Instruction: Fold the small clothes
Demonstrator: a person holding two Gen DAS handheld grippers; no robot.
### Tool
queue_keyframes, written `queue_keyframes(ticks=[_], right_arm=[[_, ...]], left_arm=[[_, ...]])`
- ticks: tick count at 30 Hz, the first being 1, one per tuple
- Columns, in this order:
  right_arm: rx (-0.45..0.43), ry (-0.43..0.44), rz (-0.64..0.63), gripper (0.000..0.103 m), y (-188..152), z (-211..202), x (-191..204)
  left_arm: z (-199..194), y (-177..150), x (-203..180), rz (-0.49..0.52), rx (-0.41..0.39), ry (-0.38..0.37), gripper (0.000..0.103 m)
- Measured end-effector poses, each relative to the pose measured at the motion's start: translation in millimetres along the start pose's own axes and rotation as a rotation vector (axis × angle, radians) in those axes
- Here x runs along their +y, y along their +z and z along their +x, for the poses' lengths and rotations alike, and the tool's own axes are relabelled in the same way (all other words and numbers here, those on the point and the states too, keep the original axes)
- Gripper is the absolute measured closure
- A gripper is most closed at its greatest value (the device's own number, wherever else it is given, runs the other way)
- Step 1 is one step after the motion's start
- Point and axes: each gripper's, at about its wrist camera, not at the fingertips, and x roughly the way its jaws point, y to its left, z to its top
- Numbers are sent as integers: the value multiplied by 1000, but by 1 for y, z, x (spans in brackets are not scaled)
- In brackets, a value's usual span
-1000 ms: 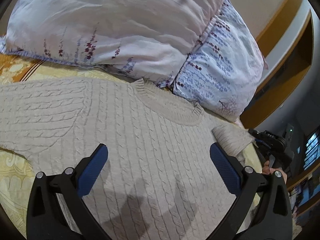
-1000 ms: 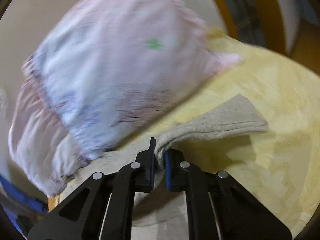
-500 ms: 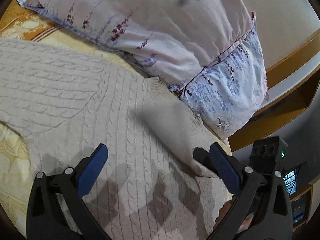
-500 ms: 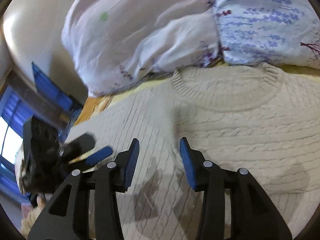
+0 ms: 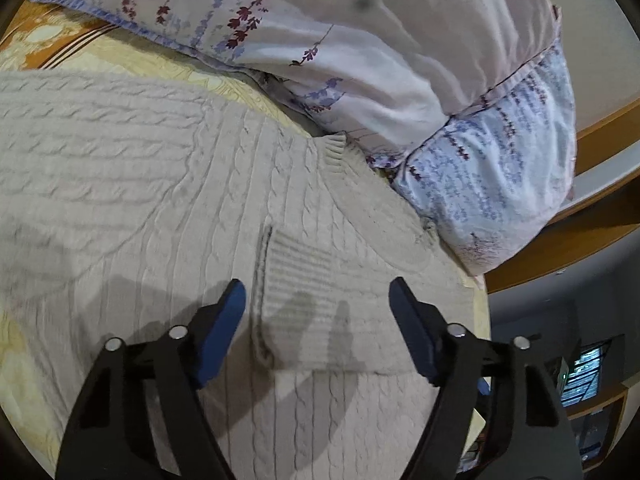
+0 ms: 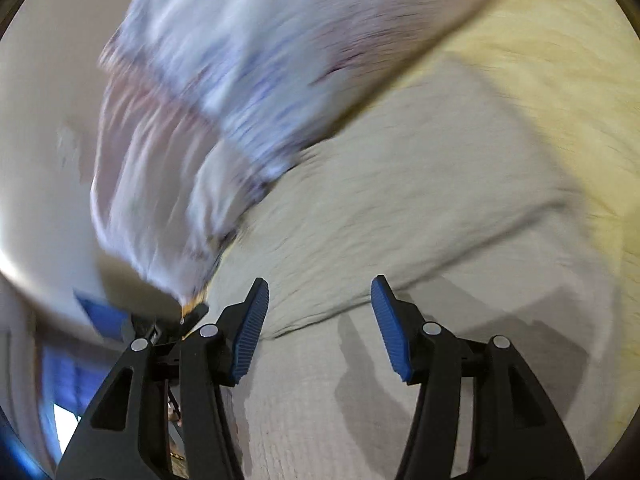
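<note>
A beige cable-knit sweater (image 5: pixel 160 208) lies flat on the yellow bed cover, collar toward the pillows. One sleeve is folded across its chest, the ribbed cuff (image 5: pixel 296 292) lying just ahead of my left gripper (image 5: pixel 316 312), which is open and empty above it. The other sleeve (image 5: pixel 60 120) stretches out to the left. In the blurred right wrist view the sweater (image 6: pixel 380 220) fills the middle, and my right gripper (image 6: pixel 320 308) is open and empty above it.
Floral pillows (image 5: pixel 400 60) lie against the sweater's collar, and show blurred in the right wrist view (image 6: pixel 240 80). The yellow bed cover (image 5: pixel 152 60) shows around the sweater. A wooden headboard ledge (image 5: pixel 580 232) is at right.
My right gripper let go of the sleeve it held, leaving it folded across the chest, opened and swung away. My left gripper narrowed a little and moved over the cuff.
</note>
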Motion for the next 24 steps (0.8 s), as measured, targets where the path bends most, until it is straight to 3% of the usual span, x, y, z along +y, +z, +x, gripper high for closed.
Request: queue_keyframes(ticks=[6, 15, 19, 24], right_arm=[[-41, -56, 88, 48, 7, -3, -28], [-131, -64, 119, 71, 16, -3, -43], [-152, -73, 92, 92, 18, -4, -42], [-258, -47, -25, 94, 15, -22, -17]], left_arm=[[15, 14, -3, 10, 21, 30, 52], [28, 15, -10, 34, 65, 21, 88], [30, 20, -14, 54, 54, 15, 95], [16, 34, -33, 122, -28, -18, 96]])
